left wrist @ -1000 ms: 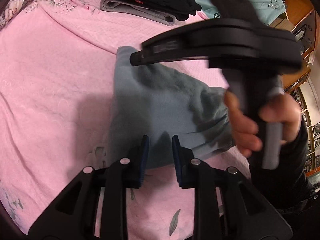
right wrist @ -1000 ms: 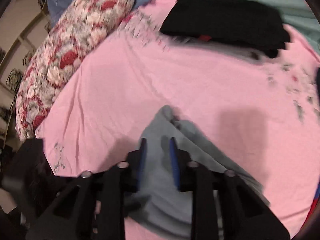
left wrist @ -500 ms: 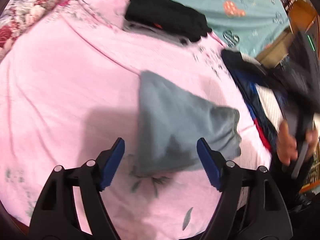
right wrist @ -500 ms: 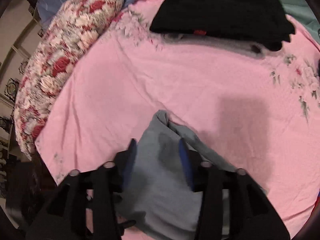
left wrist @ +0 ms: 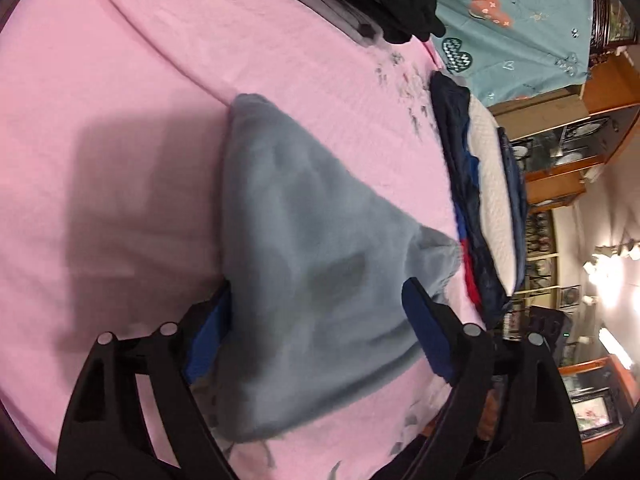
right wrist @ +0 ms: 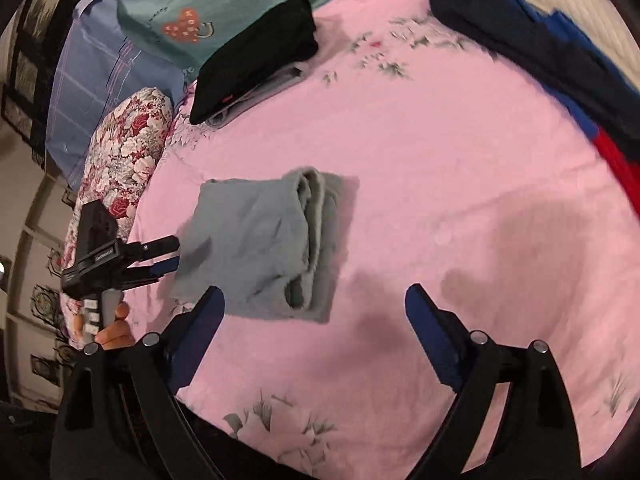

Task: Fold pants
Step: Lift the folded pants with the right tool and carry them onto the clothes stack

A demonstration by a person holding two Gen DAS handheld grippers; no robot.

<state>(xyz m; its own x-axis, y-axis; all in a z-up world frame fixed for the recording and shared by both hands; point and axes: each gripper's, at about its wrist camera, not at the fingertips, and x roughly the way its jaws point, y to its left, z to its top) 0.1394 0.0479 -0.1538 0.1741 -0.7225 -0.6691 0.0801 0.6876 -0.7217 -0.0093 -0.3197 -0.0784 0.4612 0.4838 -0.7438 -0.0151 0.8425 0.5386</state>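
The grey-blue pants (left wrist: 312, 248) lie folded in a compact bundle on the pink bedsheet (left wrist: 120, 128); they show in the right wrist view (right wrist: 272, 244) with the waistband folds on the right side. My left gripper (left wrist: 316, 336) is open, its blue pads on either side of the bundle's near end; it also shows in the right wrist view (right wrist: 160, 258) at the bundle's left edge. My right gripper (right wrist: 316, 332) is open and empty, above the sheet just in front of the bundle.
A folded black and grey stack (right wrist: 256, 60) lies at the far side of the bed. A pile of dark blue, red and white clothes (right wrist: 560, 68) lies at the right. A floral pillow (right wrist: 128, 148) lies at the left.
Both grippers opened and let go of the pants. The right gripper pulled back and up from the bundle; the left moved closer over its near end.
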